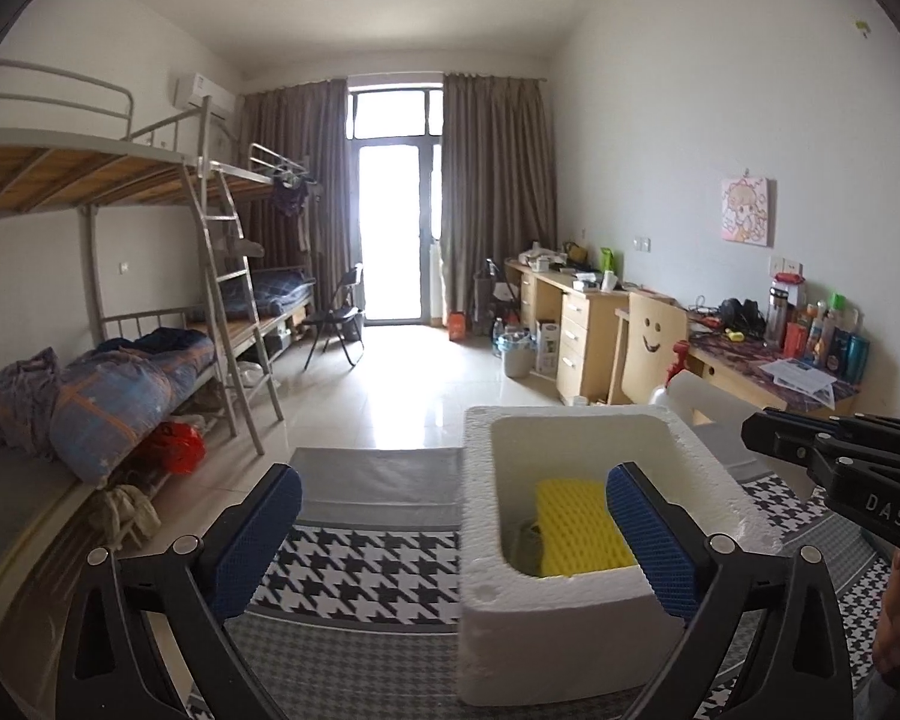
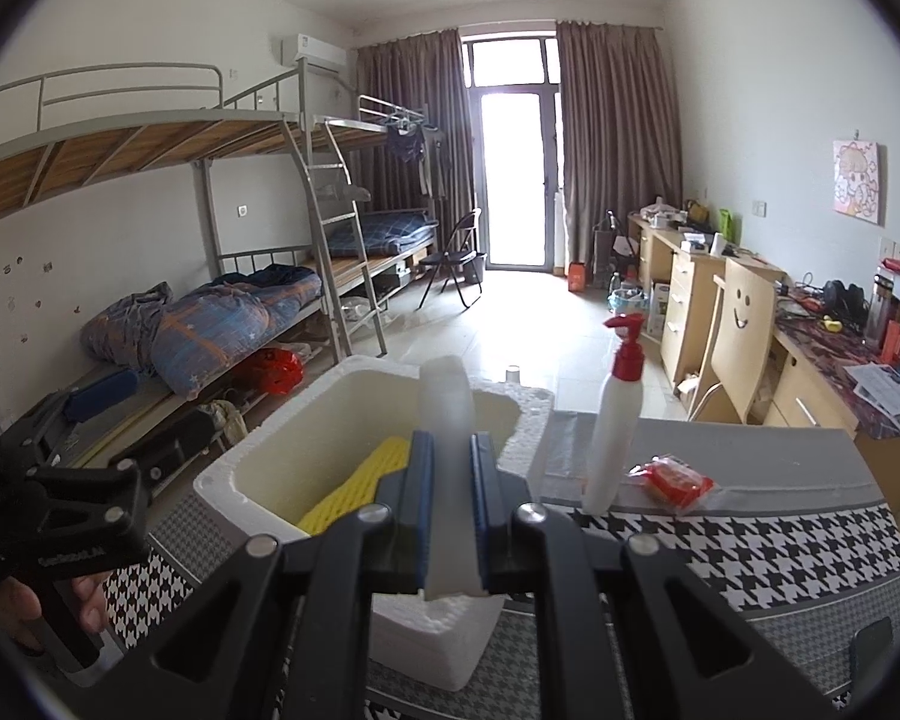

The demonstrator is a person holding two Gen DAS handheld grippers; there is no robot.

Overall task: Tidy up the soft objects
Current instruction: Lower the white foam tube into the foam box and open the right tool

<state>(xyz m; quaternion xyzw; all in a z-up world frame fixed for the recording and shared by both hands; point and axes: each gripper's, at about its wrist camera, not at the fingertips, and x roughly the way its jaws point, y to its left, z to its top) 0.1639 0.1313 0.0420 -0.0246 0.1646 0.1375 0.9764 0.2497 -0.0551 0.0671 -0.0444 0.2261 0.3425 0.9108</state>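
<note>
A white foam box (image 1: 570,417) stands on the houndstooth cloth, with a yellow ridged sponge (image 1: 582,528) lying inside it beside a small greenish item (image 1: 531,540). My left gripper (image 1: 453,474) is open wide, its blue pads straddling the box's near left wall with nothing gripped. In the right wrist view the same box (image 2: 234,480) and sponge (image 2: 360,480) sit to the left. My right gripper (image 2: 450,441) is shut on a white translucent foam piece (image 2: 447,396) that sticks up over the box's right rim. The left gripper (image 2: 78,516) shows at the left edge.
A white pump bottle with a red top (image 2: 615,420) and a red packet (image 2: 672,483) stand on the houndstooth cloth (image 2: 750,546) right of the box. Bunk beds (image 1: 120,384) line the left wall and desks (image 1: 588,324) with a chair line the right.
</note>
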